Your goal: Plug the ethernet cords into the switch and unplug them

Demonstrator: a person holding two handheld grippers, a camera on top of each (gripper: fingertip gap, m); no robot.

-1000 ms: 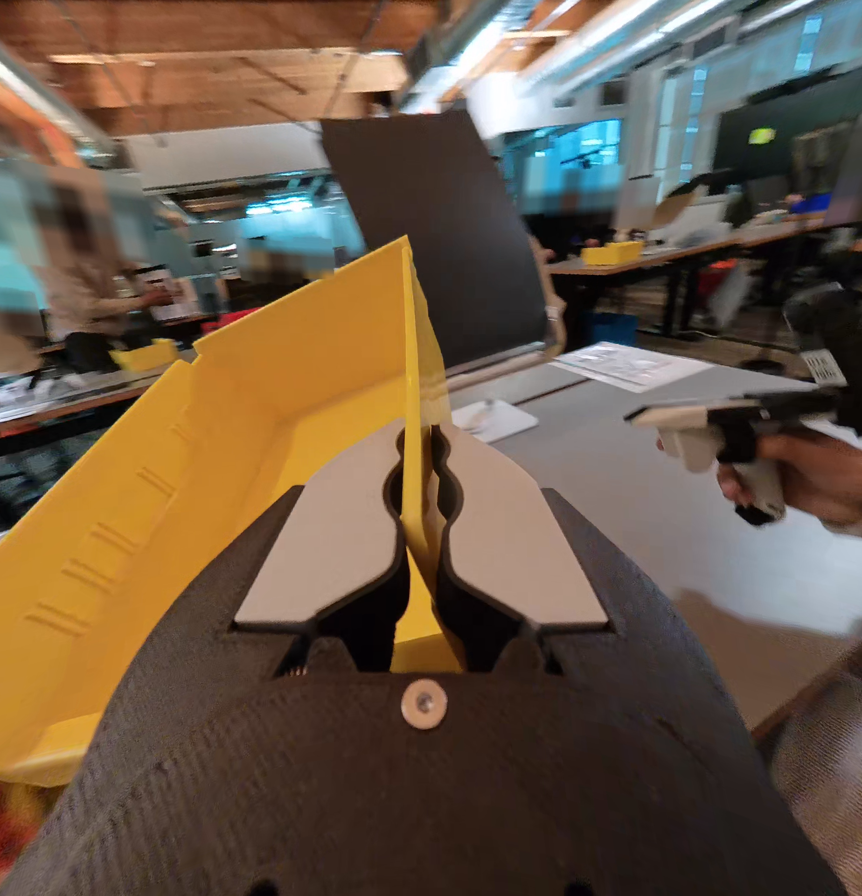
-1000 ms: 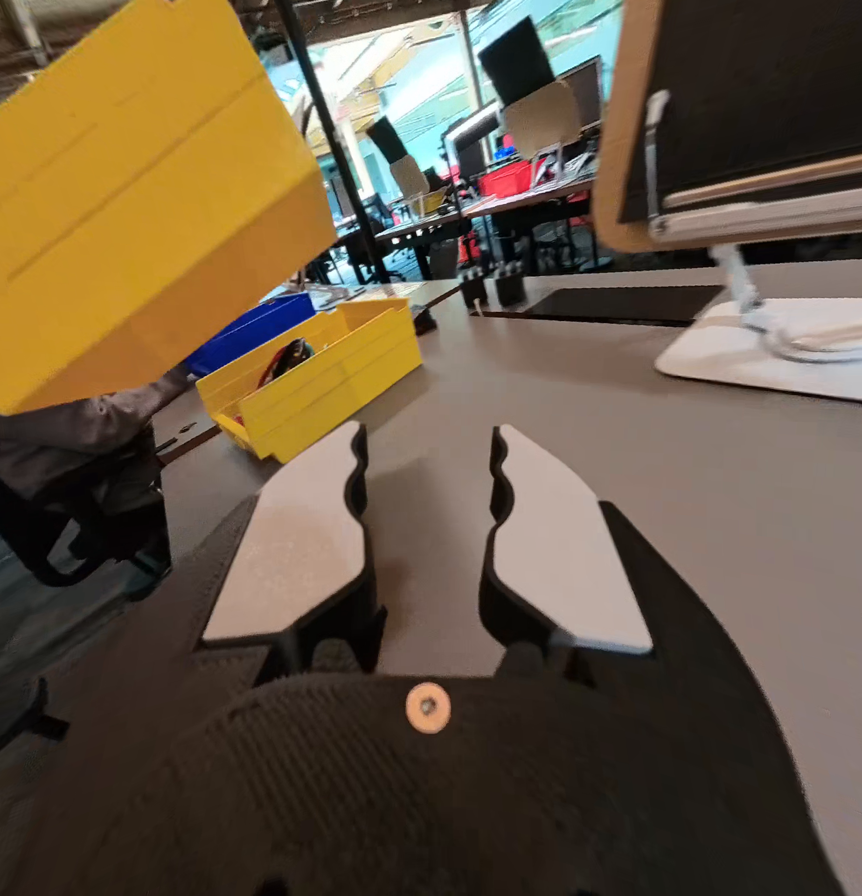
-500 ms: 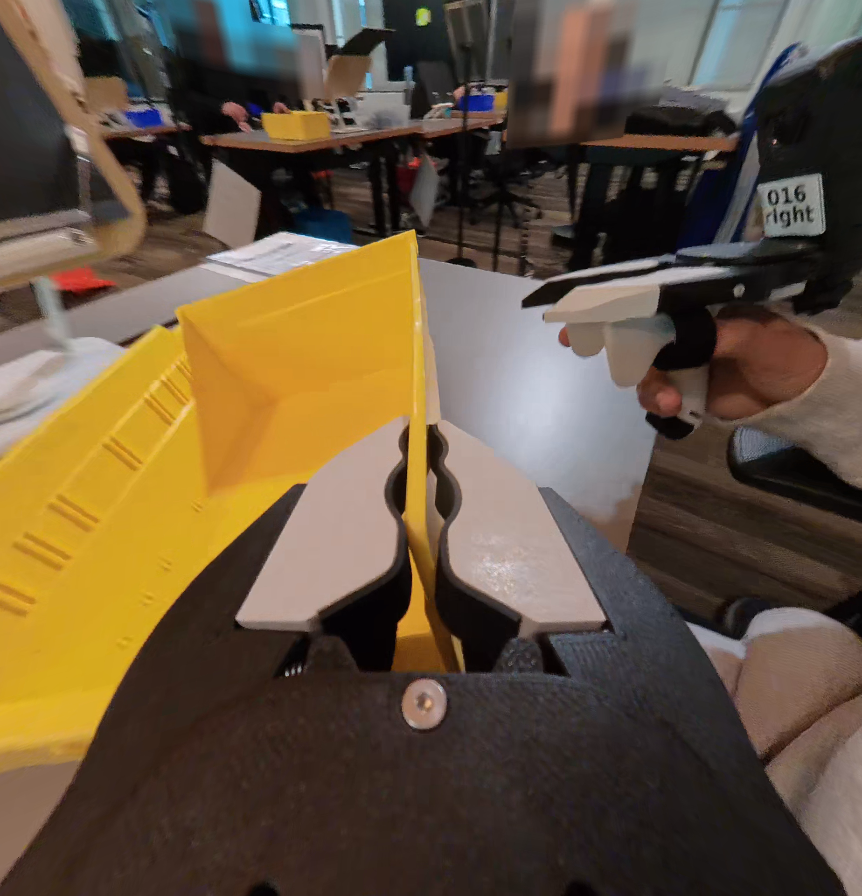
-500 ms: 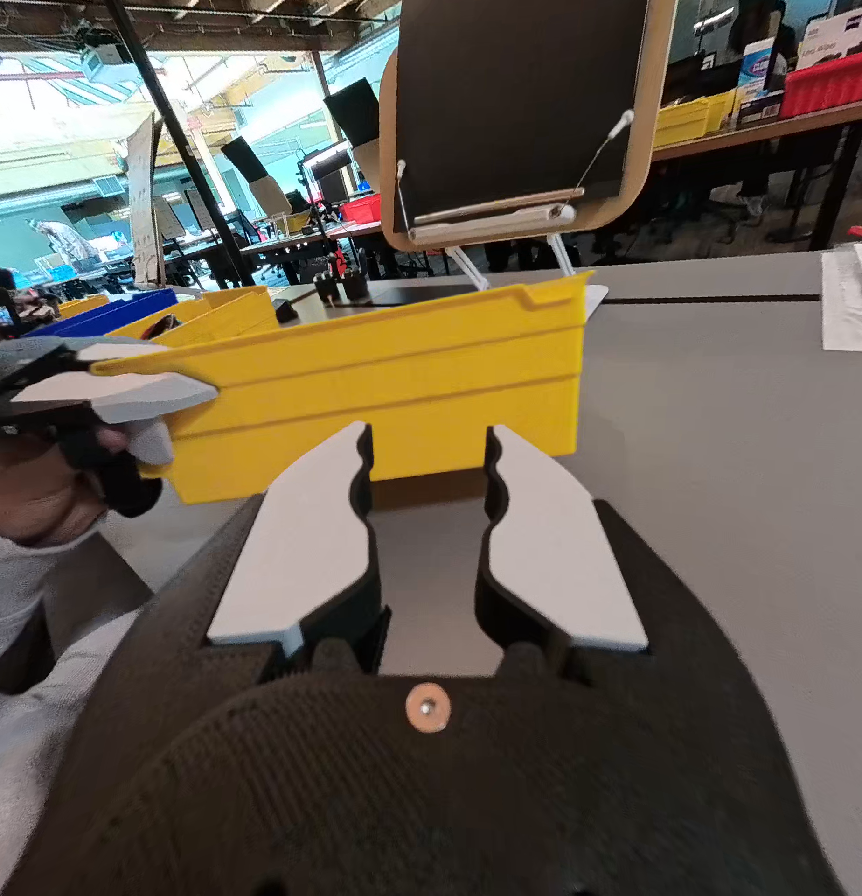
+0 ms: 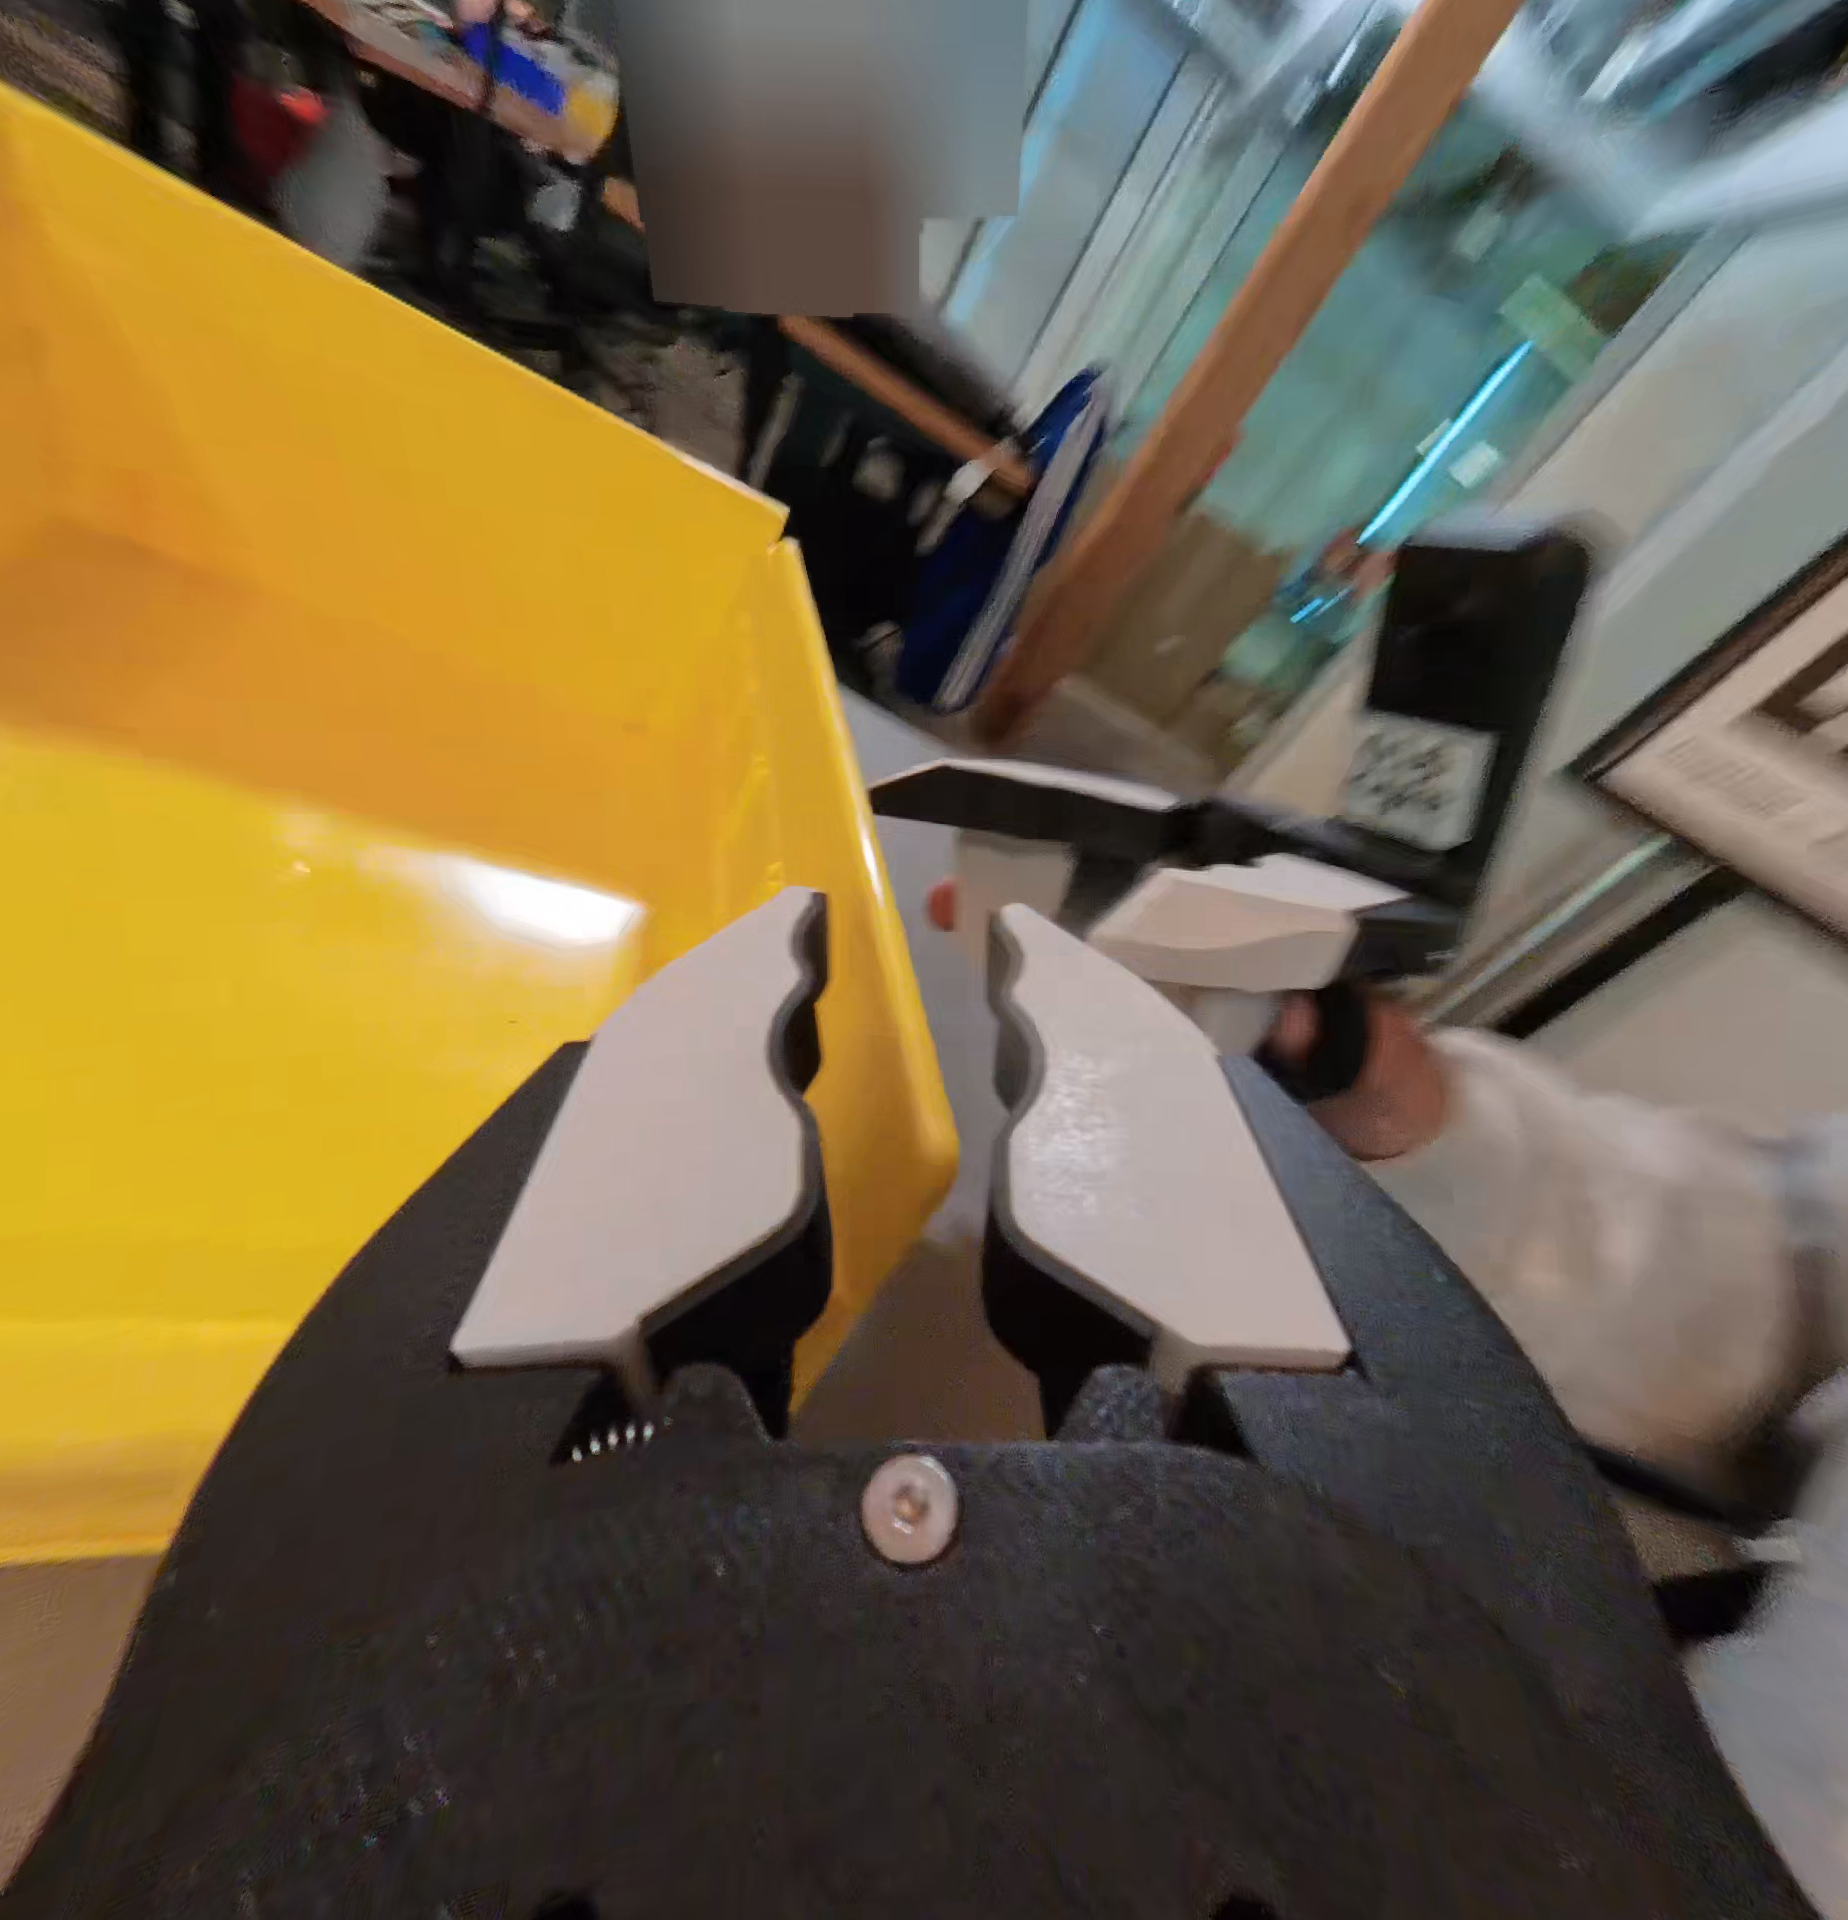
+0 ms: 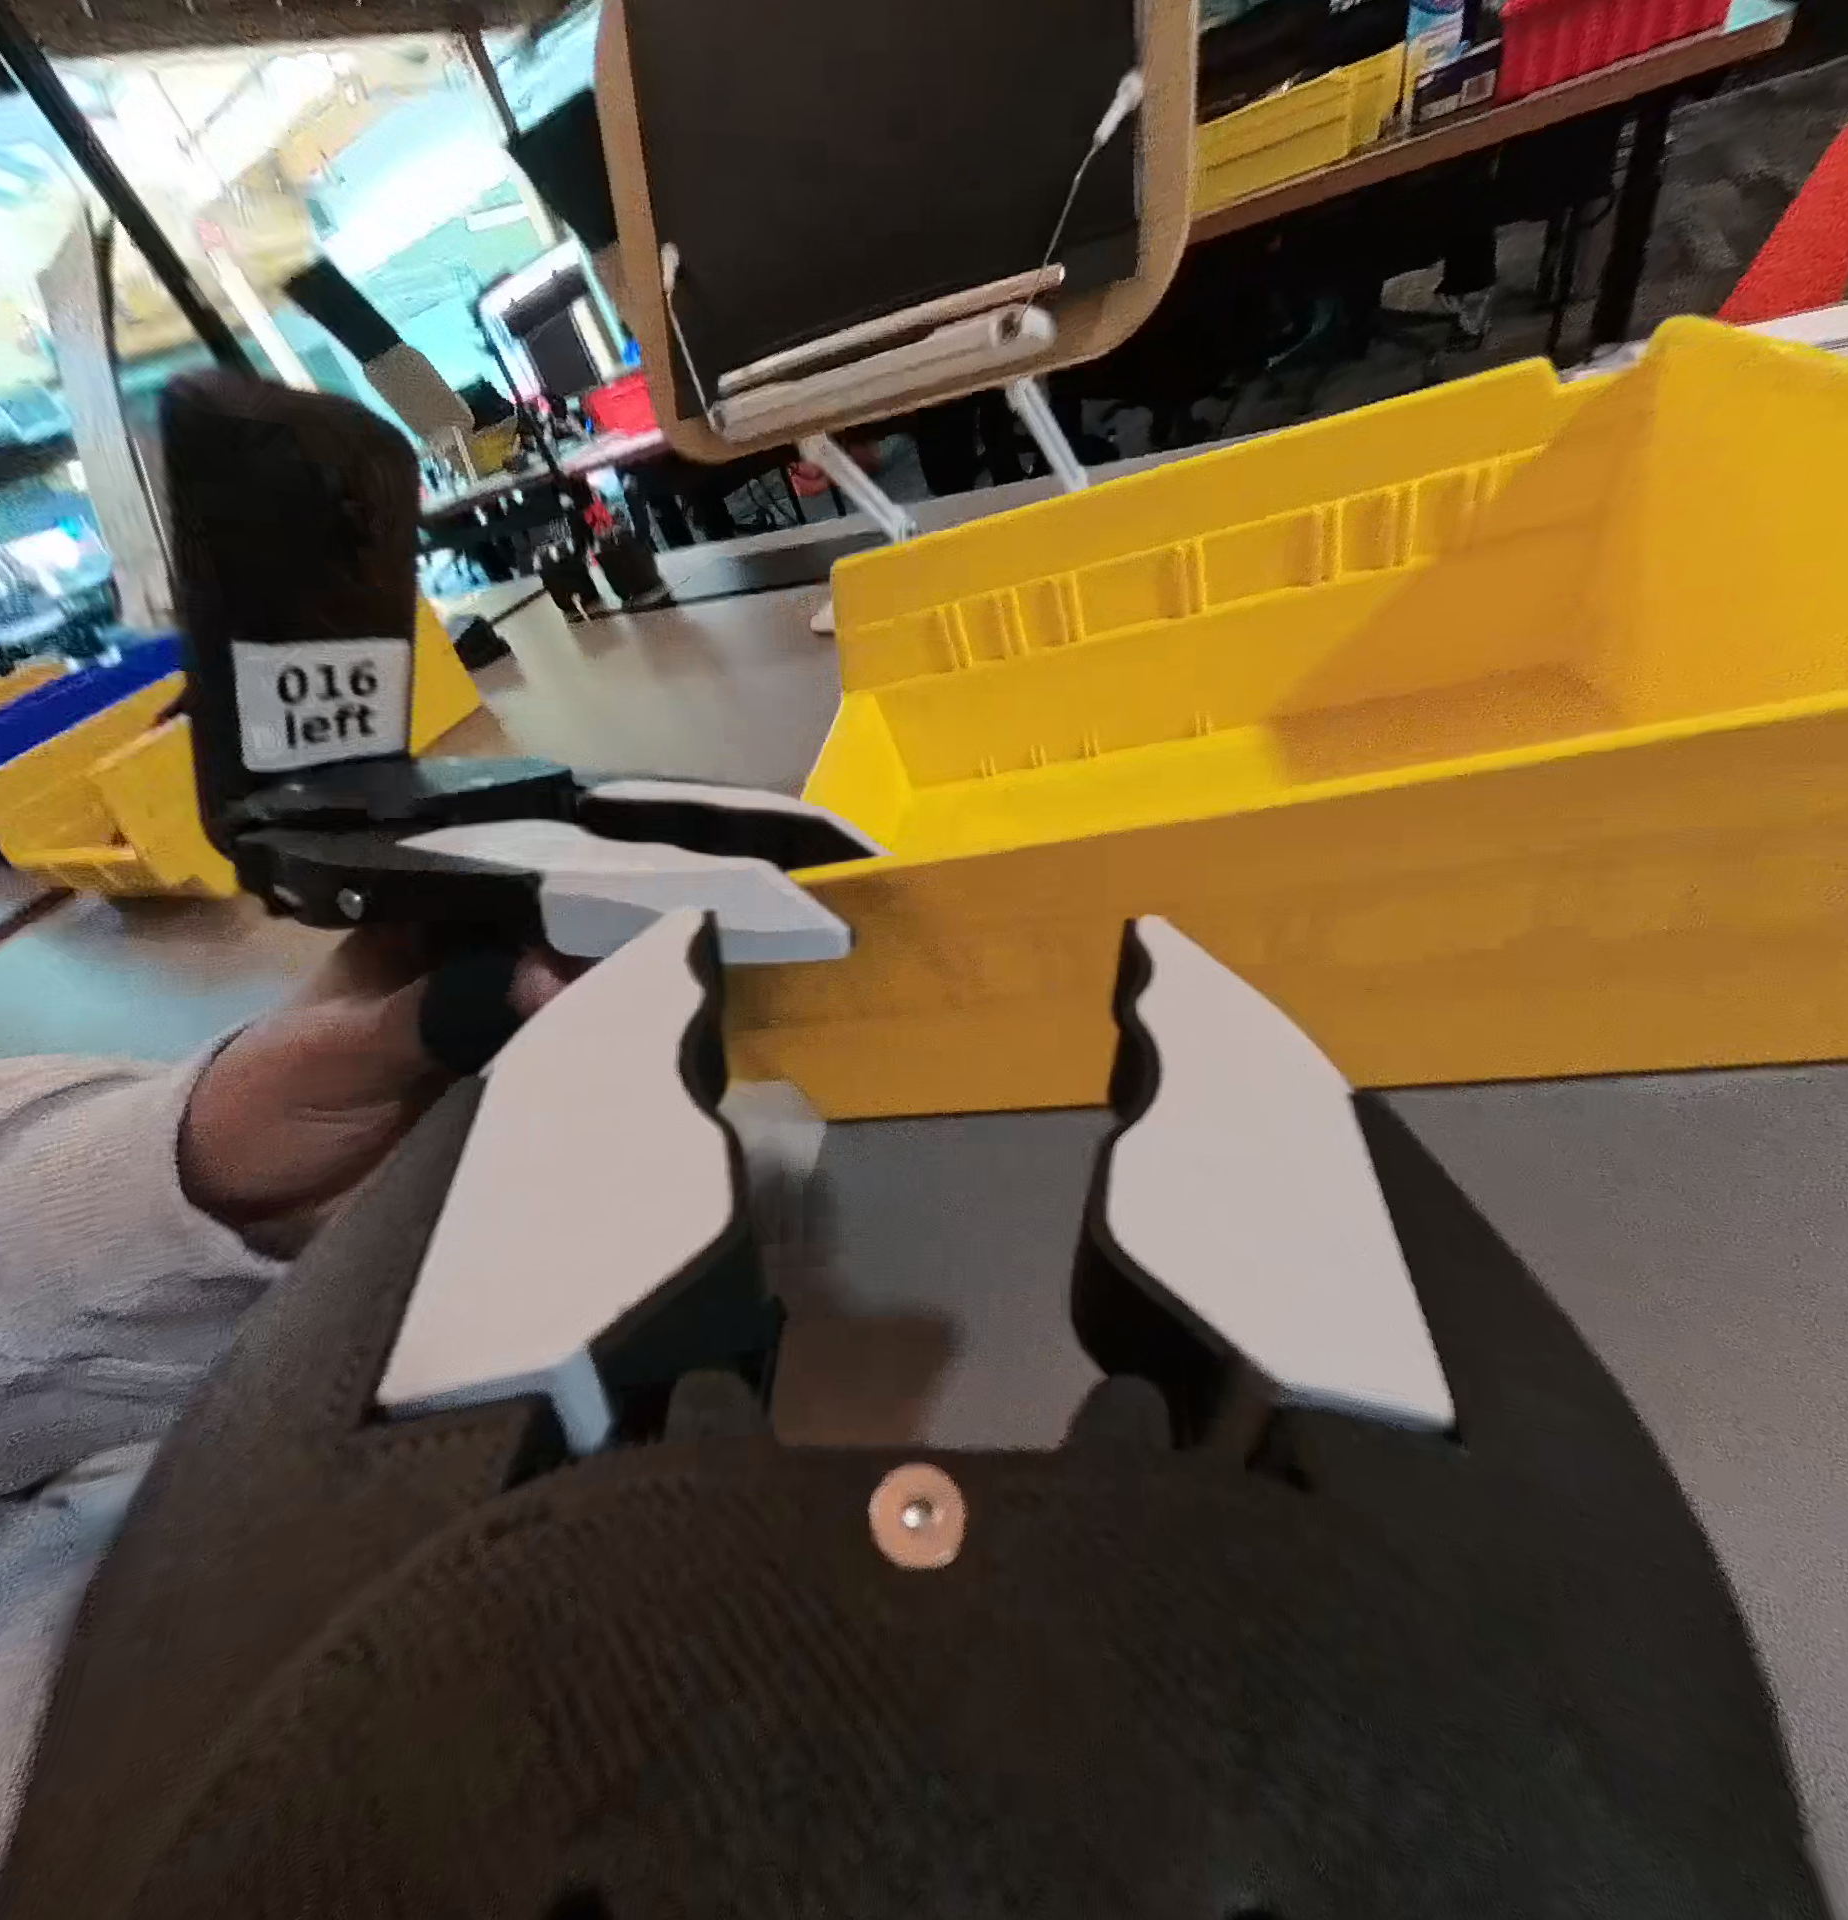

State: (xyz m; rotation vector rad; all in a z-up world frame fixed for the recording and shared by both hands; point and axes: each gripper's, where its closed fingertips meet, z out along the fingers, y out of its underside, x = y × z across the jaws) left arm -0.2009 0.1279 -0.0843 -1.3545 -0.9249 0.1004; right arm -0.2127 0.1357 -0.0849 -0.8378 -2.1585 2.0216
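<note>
Grey table (image 6: 1626, 1195) holds yellow bin (image 6: 1315, 914); left gripper (image 5: 904, 1039) has released it.

Left wrist view: sits just behind the left gripper (image 5: 904, 1023), looking forward along its spread jaws, very close to the near wall of the yellow bin (image 5: 380, 831); the right gripper (image 5: 1107, 862) shows beyond, blurred.
Right wrist view: sits behind the right gripper (image 6: 915, 1034), low over the grey table (image 6: 1626, 1247), facing the bin's long side (image 6: 1315, 935) at close range.
Shared: the bin, and each view catches the other gripper, the left gripper (image 6: 774, 883) at the bin's end.
</note>
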